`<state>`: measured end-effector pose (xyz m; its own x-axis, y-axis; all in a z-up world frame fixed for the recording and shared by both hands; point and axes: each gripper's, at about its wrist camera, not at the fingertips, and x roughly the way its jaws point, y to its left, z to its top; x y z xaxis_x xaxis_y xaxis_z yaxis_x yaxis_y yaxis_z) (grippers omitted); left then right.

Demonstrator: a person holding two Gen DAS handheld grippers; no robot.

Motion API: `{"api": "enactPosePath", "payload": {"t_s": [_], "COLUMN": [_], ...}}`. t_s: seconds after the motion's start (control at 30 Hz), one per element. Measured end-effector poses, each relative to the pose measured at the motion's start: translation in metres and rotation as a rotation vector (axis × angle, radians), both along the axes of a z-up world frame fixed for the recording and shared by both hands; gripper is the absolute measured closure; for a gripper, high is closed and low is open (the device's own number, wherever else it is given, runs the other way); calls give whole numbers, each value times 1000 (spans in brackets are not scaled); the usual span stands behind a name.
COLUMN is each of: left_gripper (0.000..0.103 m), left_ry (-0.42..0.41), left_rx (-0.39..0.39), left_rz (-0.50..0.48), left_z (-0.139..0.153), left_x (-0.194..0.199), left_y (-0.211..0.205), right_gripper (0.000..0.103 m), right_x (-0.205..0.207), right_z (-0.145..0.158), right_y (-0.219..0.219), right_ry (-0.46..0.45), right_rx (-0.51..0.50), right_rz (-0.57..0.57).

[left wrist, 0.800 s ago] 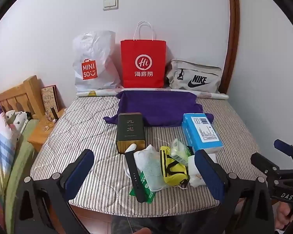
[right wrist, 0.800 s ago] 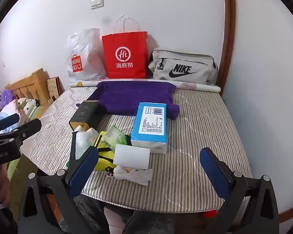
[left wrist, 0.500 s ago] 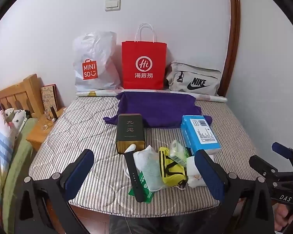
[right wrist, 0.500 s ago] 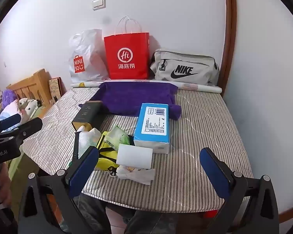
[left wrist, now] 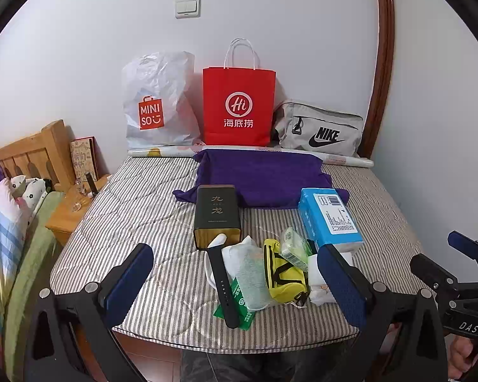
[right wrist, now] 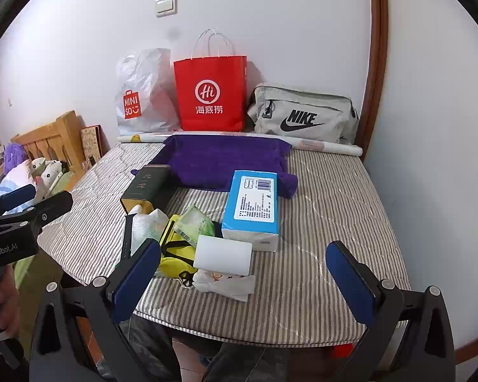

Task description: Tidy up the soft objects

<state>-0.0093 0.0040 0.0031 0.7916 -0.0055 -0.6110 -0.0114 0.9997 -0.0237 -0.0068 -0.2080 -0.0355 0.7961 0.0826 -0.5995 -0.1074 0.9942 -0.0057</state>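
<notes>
A pile of small things lies near the front edge of the striped mattress (left wrist: 137, 210): a yellow pouch (left wrist: 283, 277), a green wipes pack (left wrist: 293, 248), a white cloth bag (left wrist: 248, 270), a black strap (left wrist: 223, 283), a white roll (right wrist: 224, 254) and crumpled tissue (right wrist: 226, 283). Behind them are a blue tissue pack (left wrist: 329, 219), a dark box (left wrist: 216, 216) and a folded purple towel (left wrist: 261, 178). My left gripper (left wrist: 235, 280) hovers open in front of the pile. My right gripper (right wrist: 243, 275) is open too, off the pile's right side, touching nothing.
Against the wall stand a white Miniso bag (left wrist: 156, 102), a red paper bag (left wrist: 239, 105) and a grey Nike bag (left wrist: 318, 130), with a paper roll (left wrist: 344, 159) in front. A wooden headboard (left wrist: 32, 152), a nightstand (left wrist: 70, 213) and bedding are at the left.
Both views have shifted only slightly. Both grippers stay open in front of the mattress, and nothing on it has moved.
</notes>
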Motion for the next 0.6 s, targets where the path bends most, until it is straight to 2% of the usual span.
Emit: {"api": "enactPosePath", "payload": {"t_s": [0.6], "left_gripper": [0], "left_ry": [2], "left_rx": [-8], "left_rz": [-2], "left_z": [0], "left_x": [-2], "left_y": [4], "right_gripper": [0], "right_x": [-3], "right_z": [2], "right_y": [3], "right_ry": [-6], "right_rx": [0], "right_rz": [0]}}
